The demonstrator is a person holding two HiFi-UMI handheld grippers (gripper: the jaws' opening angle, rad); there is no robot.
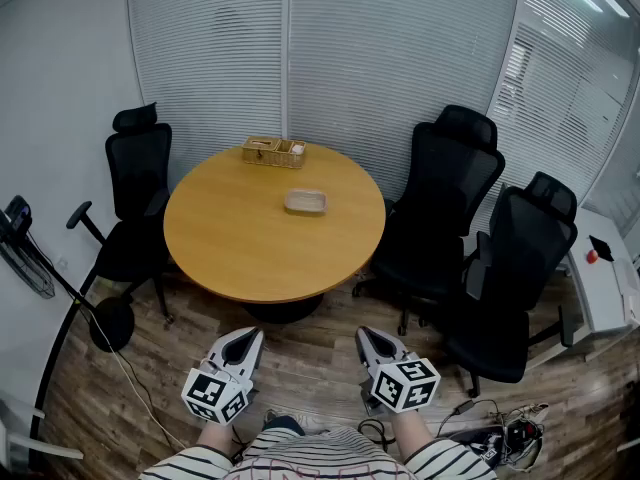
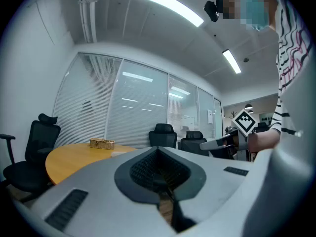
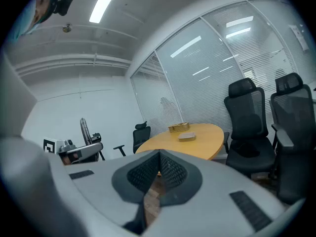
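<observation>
A round wooden surface (image 1: 240, 238) fills the middle of the room, with slatted glass walls (image 1: 350, 58) behind it. Black office chairs ring it: one on the left (image 1: 135, 183) and two on the right (image 1: 445, 198) (image 1: 520, 268), those two standing close together. A black stand (image 1: 100, 318) leans at the left with a thin cord (image 1: 130, 368) trailing over the plank floor (image 1: 310, 353).

Both claws are held low over that floor, close to the person's striped sleeves and well apart from the surface. The left claw (image 1: 252, 336) has its jaws pressed together at the tips with nothing between them; its own view (image 2: 158, 149) shows only floor through the slit near the base. The right claw (image 1: 364, 334) is the same, tips meeting and empty (image 3: 159, 153).

On the far edge of the surface sits a wicker box (image 1: 273, 152). Nearer the centre, apart from it, lies a shallow tray (image 1: 305, 202), seen also past the right claw (image 3: 187, 137).

A tangle of cables (image 1: 500, 430) lies on the floor just beside the person's right side. In my judgement that tangle and the left cord are the likeliest trouble, since a step forward could snag either. The chair bases crowd the right approach. With jaws closed, either claw would shove the light-looking tray across the smooth wood instead of gripping it.
</observation>
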